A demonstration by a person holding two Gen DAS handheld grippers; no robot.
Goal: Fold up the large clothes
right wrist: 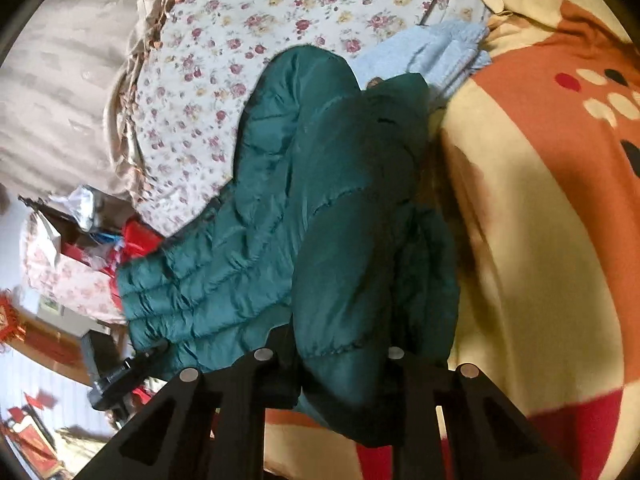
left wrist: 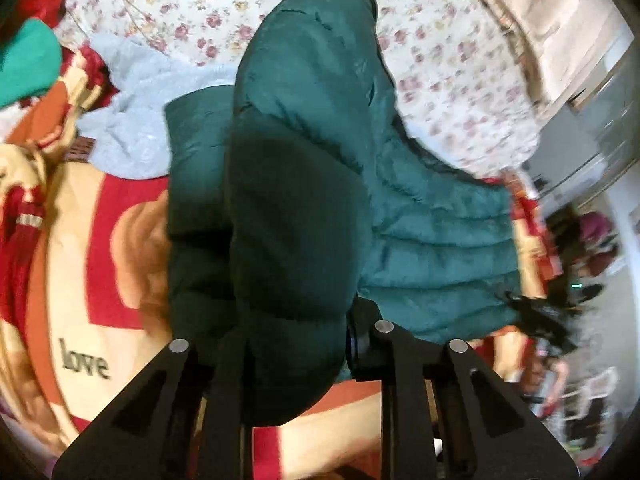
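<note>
In the left wrist view we see our left gripper (left wrist: 298, 364) pinching a thick fold of the dark green puffer jacket (left wrist: 304, 152). The padding bulges up between the two black fingers (left wrist: 400, 392) at six o'clock. From there the jacket runs up the middle of the picture toward twelve o'clock, with a quilted panel spreading out toward three o'clock. It lies on a bed. A floral sheet (left wrist: 432, 80) covers the bed from twelve to two o'clock. A red and cream blanket (left wrist: 80, 264) printed with the word "love" fills the eight to nine o'clock side. A pale blue fleece (left wrist: 132, 112) sits at ten o'clock, touching the jacket's edge, and a bright green garment (left wrist: 28, 60) lies beyond it.

In the right wrist view our right gripper (right wrist: 344, 384) also pinches a fold of the puffer jacket (right wrist: 320, 200), the padding wedged between its fingers (right wrist: 260, 392) at six o'clock. The jacket stretches toward twelve o'clock, its quilted part reaching eight o'clock. The floral sheet (right wrist: 240, 60) lies from ten to twelve o'clock, the pale blue fleece (right wrist: 432, 52) at one o'clock, and the blanket (right wrist: 540, 200) from two to five o'clock.
</note>
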